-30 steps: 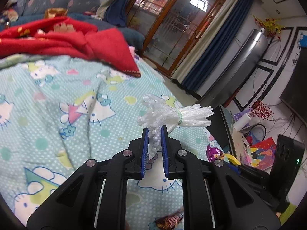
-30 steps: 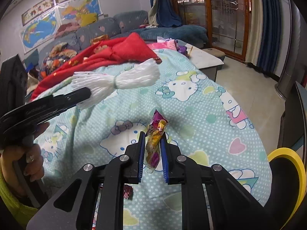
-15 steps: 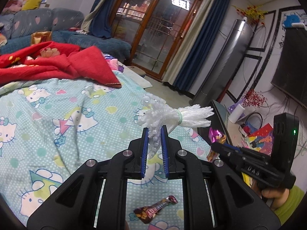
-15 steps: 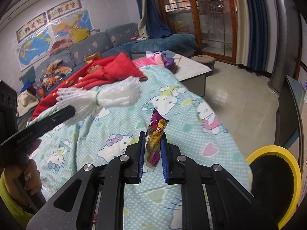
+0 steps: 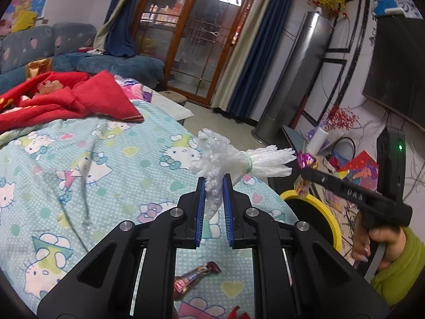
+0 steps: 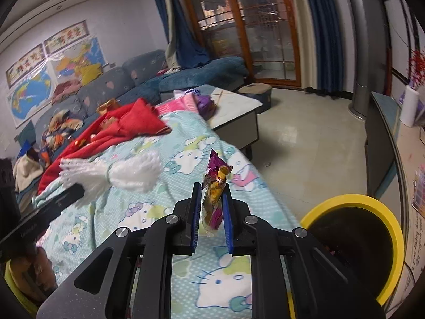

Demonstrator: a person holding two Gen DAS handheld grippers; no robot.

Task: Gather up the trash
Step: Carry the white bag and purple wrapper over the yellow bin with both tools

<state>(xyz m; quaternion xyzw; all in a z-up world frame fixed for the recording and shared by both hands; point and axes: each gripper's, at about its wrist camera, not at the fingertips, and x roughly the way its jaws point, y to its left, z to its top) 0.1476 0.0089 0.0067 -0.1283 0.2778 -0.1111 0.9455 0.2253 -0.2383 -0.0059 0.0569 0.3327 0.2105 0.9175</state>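
The left gripper [image 5: 213,186] is clamped on a white foam net [image 5: 233,159]; only its view shows a brown wrapper [image 5: 195,279] on the bed below it, and a hand [image 5: 372,242] to its right. The right gripper [image 6: 211,199] pinches a purple-and-yellow wrapper [image 6: 215,186] upright. A cartoon-print sheet [image 6: 148,212] covers the bed, a red blanket [image 6: 111,133] lying beyond. The yellow-rimmed bin [image 6: 382,223] stands on the floor right of this gripper, its inside dark.
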